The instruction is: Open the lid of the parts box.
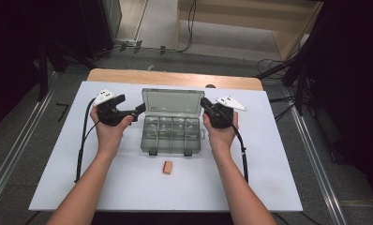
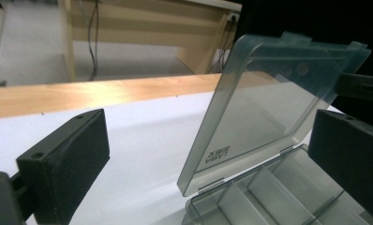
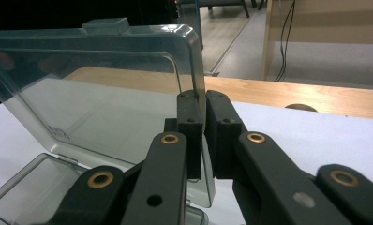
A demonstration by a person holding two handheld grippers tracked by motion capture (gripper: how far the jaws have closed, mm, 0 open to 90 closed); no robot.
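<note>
The white table (image 1: pixel 128 183) lies bare toward its near edge. Mid-table stands the organizer box (image 1: pixel 171 133); my right gripper (image 3: pixel 204 110) pinches its raised lid (image 3: pixel 105 89), my left gripper (image 2: pixel 208 154) gapes beside it.

Small orange block (image 1: pixel 167 168), white tabletop (image 1: pixel 128 187).

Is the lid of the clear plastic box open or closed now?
Open: the lid stands raised above the compartments, its edge pinched by the right tool.
</note>
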